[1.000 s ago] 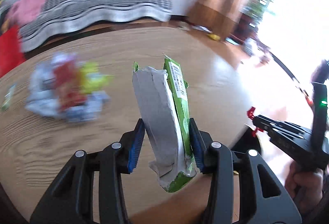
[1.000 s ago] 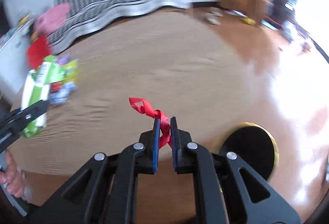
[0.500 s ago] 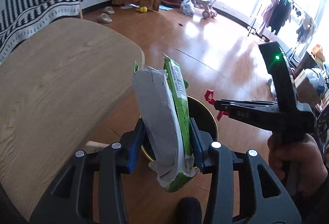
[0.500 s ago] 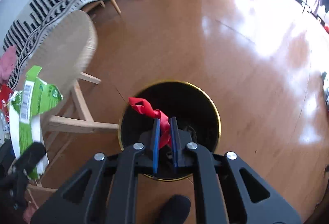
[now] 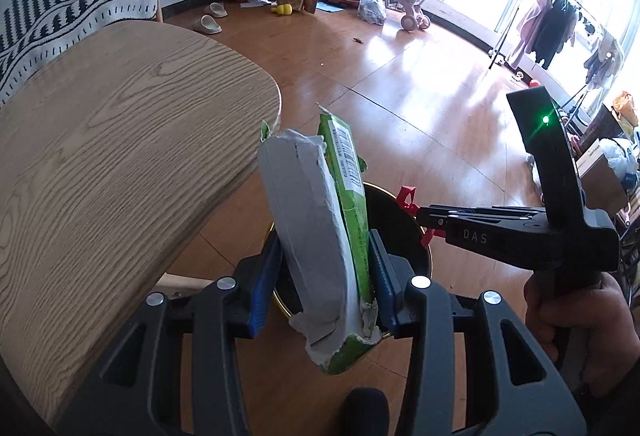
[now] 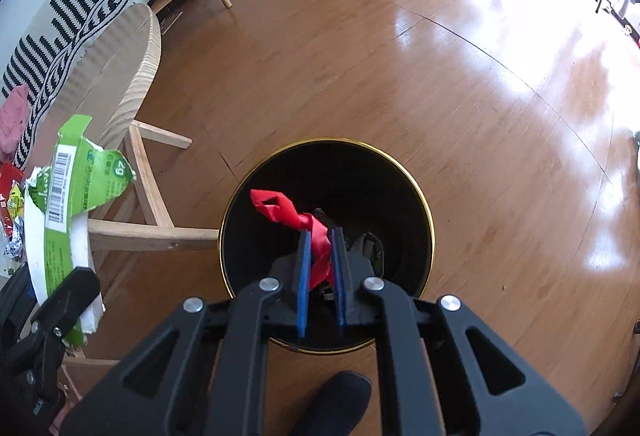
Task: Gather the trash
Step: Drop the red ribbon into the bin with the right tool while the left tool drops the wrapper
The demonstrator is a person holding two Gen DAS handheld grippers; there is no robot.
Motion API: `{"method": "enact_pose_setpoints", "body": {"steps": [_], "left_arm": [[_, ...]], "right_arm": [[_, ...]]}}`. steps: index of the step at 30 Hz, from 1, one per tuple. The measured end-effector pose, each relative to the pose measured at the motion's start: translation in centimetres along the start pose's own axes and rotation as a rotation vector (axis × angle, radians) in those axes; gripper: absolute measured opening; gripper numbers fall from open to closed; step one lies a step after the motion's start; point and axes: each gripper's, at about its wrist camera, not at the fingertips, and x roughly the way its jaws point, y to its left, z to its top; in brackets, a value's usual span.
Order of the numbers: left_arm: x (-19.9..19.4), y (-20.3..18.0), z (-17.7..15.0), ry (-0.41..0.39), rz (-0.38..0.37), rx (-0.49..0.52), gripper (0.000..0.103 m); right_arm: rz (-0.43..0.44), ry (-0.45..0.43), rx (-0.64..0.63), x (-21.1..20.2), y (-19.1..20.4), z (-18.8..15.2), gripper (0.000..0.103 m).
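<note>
Both grippers have swung away from the table [image 5: 120, 156] since a second ago, when the pile of wrappers lay ahead of you; now they hang over the black bin [image 6: 400, 172] on the wooden floor [image 6: 440, 76]. At far left, the table's rounded edge shows in your left wrist view, with the striped sofa [image 5: 60, 16] behind it. Your left gripper [image 5: 326, 284] pinches the torn green carton [image 5: 320, 236] upright between its blue pads [image 5: 264, 288], the grey inner face turned toward the camera and the barcode strip on its right side. The carton's lower end hangs above the bin's near rim, with the gold-edged opening partly hidden behind it. To the right, your right gripper [image 6: 320, 260] is pressed together on a twisted red wrapper [image 6: 296, 216], whose loose end curls up and to the left. In the right wrist view that wrapper sits directly over the bin's mouth, where dark scraps [image 6: 368, 248] already lie at the bottom. Your right hand [image 5: 576, 324] grips the tool's handle at the frame's edge.
</note>
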Motion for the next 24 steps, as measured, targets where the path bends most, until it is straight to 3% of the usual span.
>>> {"method": "enact_pose_setpoints", "body": {"steps": [10,11,12,14,19,24], "left_arm": [[-0.1,-0.5,-0.3,0.000,-0.003,0.009,0.043],[0.0,-0.5,-0.2,0.000,-0.003,0.009,0.043],[0.0,-0.4,-0.2,0.001,-0.002,0.009,0.043],[0.0,-0.5,-0.2,0.001,-0.002,0.010,0.043],[0.4,-0.8,-0.2,0.006,-0.003,0.010,0.043],[1.1,-1.1,-0.1,0.019,-0.022,0.020,0.043]], "right_arm": [[0.001,0.013,0.028,0.3,-0.6,0.6,0.013],[0.008,0.015,0.034,0.3,-0.7,0.6,0.018],[0.012,0.010,0.041,0.2,-0.8,0.6,0.042],[0.004,-0.022,0.044,-0.2,-0.8,0.6,0.074],[0.006,-0.042,0.060,-0.9,-1.1,0.8,0.074],[-0.015,-0.069,0.105,-1.6,-2.2,1.0,0.090]]}}
